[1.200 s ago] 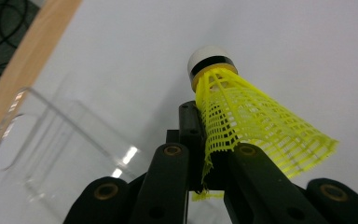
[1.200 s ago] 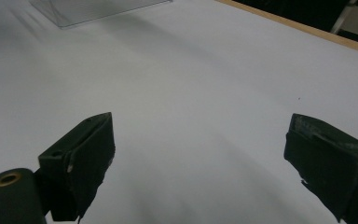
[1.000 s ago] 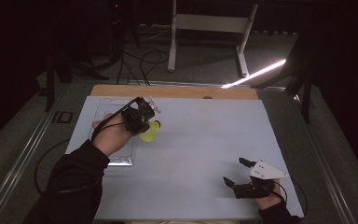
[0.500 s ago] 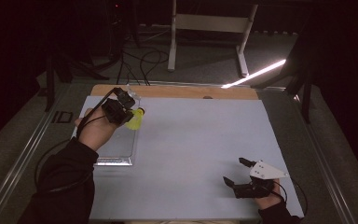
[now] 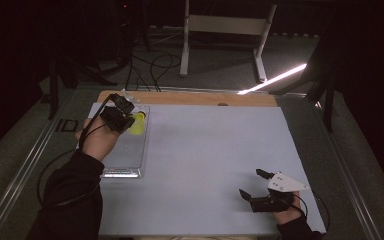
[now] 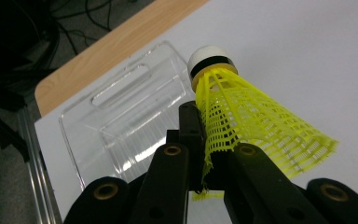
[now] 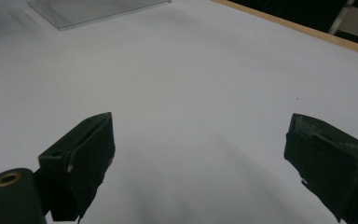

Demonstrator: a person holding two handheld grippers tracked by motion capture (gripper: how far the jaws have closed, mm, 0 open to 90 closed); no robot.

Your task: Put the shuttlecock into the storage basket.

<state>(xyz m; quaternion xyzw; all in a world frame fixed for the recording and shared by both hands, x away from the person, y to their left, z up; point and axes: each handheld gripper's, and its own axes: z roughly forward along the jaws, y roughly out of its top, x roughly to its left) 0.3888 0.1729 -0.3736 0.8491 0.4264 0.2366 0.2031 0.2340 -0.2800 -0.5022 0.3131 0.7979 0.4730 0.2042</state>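
Dark room, pale blue-white table top (image 5: 215, 165) with a wooden strip along the far edge. Left gripper (image 5: 121, 116) is at the far left, clenched on a yellow shuttlecock (image 5: 137, 124); in the left gripper view the jaws pinch the mesh skirt at its wide, frayed rim (image 6: 214, 154), so the grip is on the soft part, not the cork. Shuttlecock (image 6: 247, 116) long axis runs away from the jaws, white cork cap (image 6: 209, 58) leading, skirt flaring back toward the gripper. Key relation: a clear plastic tray (image 5: 130, 150) lies on the table directly under and just left of the shuttlecock; in the left gripper view the tray (image 6: 126, 121) sits below-left of the cork, shuttlecock held above it, not touching as far as I can tell. My read: this is a placement into the tray, and the next move needs a short drop and a slight shift toward the tray's middle before letting go. Risk: the mesh may snag on the jaw, and a light shuttlecock could roll or tip on release. Right gripper (image 5: 260, 192) is parked at the near right, well apart from the tray, jaws spread wide and holding nothing; its own view has bare table between the jaws (image 7: 200, 154). Left hand is clearly the nearer one.
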